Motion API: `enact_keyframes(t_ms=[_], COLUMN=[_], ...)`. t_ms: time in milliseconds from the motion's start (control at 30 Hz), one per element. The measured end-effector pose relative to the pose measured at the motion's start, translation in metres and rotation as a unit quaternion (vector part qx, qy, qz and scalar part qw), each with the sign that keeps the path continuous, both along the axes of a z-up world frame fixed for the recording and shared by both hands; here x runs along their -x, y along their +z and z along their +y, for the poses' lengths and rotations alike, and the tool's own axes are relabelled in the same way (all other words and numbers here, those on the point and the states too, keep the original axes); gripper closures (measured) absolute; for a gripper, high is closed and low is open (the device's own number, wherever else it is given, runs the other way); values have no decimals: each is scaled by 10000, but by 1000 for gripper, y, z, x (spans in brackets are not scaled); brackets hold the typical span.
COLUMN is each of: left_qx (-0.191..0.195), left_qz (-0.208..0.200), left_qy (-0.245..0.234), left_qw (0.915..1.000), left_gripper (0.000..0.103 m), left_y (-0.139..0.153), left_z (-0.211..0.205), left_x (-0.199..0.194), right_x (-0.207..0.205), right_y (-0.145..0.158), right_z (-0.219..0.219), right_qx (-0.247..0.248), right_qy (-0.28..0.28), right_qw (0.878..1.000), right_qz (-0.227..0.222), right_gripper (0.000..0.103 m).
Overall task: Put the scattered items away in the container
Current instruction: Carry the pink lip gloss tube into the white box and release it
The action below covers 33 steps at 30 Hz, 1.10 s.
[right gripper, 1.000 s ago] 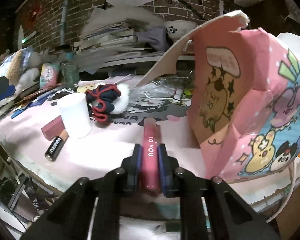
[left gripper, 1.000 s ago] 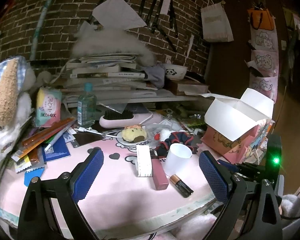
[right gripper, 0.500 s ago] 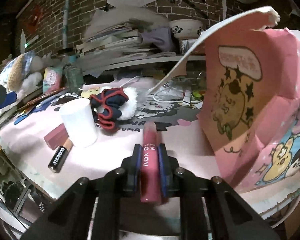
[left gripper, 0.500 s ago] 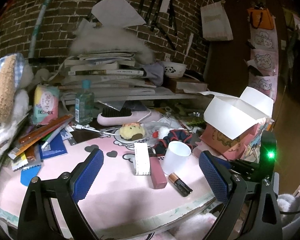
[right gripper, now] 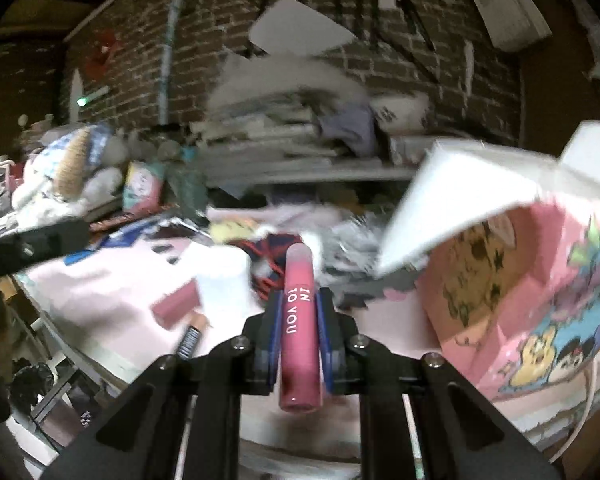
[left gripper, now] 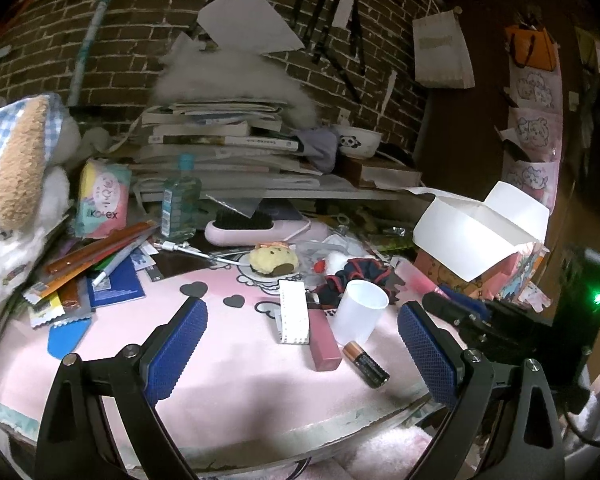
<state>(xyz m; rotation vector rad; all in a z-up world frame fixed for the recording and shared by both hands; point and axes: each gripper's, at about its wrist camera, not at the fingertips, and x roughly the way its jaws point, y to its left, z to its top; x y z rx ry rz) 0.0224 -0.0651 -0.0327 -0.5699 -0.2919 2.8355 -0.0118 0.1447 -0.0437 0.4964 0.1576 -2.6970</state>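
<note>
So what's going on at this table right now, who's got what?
The right gripper is shut on a pink tube and holds it clear of the table, next to the open pink cartoon box. The left gripper is open and empty over the pink mat. A white cup, a battery, a pink stick and a navy scrunchie lie out on the mat.

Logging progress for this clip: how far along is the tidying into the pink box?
Early stage. Done: nothing can be confirmed, since the pink box hides its inside. In hand: the right gripper is shut on a pink tube beside the box; the left gripper is open and empty. Left: white cup, battery, pink stick and scrunchie on the table.
</note>
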Motion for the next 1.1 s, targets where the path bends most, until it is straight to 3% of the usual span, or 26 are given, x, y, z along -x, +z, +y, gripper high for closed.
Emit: enact_keyframes(t_ms=[400,800,1100], left_qx=[-2,174,275], left_qz=[-61,-346,-503], left_qy=[-74,121,80], left_qw=[10000,9992,9983], left_gripper=[7,4,4], left_y=[-1,0,-1], left_z=[4,25,36], left_x=[0,20,26], right_x=[-3,52,100], right_y=[52,112,114], right_z=[-17,63,118], right_qx=[-60,-528,-1110], right_qy=[549,99,-547], right_qw=[9978,9975,9831], right_qz=[375,-464,-1347], right_gripper=[89,89,89])
